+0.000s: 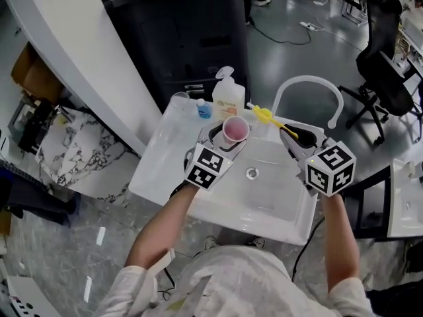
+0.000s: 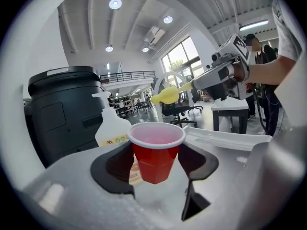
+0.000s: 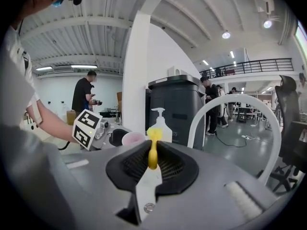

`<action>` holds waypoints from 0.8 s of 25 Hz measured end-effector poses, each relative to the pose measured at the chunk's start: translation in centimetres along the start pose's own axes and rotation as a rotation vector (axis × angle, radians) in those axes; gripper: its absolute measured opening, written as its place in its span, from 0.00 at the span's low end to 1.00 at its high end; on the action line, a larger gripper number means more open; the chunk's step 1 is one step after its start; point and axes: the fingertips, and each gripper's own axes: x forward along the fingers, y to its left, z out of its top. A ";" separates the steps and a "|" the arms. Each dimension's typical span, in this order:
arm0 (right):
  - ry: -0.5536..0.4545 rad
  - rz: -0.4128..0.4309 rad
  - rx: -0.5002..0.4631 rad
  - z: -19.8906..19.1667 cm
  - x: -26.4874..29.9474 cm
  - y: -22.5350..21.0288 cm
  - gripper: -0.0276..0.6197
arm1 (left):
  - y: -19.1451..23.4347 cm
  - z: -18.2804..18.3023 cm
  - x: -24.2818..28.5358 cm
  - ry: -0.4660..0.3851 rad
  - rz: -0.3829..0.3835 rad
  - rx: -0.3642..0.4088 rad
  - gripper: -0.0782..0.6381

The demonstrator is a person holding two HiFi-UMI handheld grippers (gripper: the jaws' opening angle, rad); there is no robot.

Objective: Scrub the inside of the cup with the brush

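Note:
A red cup (image 1: 235, 131) with a white rim and pinkish inside hangs upright over the white sink (image 1: 218, 210), and my left gripper (image 1: 228, 136) is shut on it. In the left gripper view the cup (image 2: 156, 150) sits between the two black pads. My right gripper (image 1: 293, 136) is shut on a yellow brush (image 1: 263, 115), whose head points left toward the cup and stays outside it, a little to its right. In the right gripper view the brush (image 3: 153, 150) stands upright between the jaws, with the cup (image 3: 133, 138) beyond to the left.
A soap pump bottle (image 1: 228, 94), a small blue-capped bottle (image 1: 204, 109) and a clear glass (image 1: 179, 102) stand at the sink's back edge. A white arched faucet (image 1: 310, 84) rises at the back right. A black bin (image 1: 178, 38) stands behind; an office chair (image 1: 386, 58) is far right.

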 end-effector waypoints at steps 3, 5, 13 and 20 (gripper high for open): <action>0.019 0.030 -0.042 0.8 0.7 1.0 0.10 | 0.9 -0.1 -0.5 0.011 0.001 0.043 0.51; 0.042 0.056 -0.079 1.2 1.2 1.7 0.10 | 1.2 -0.3 -0.5 0.019 0.000 0.069 0.51; 0.133 0.159 -0.204 1.5 2.9 4.5 0.10 | 1.5 -0.8 -1.3 0.081 0.001 0.228 0.51; 0.229 0.227 -0.287 0.3 4.6 6.2 0.10 | 1.2 -1.5 -1.8 0.145 -0.016 0.395 0.51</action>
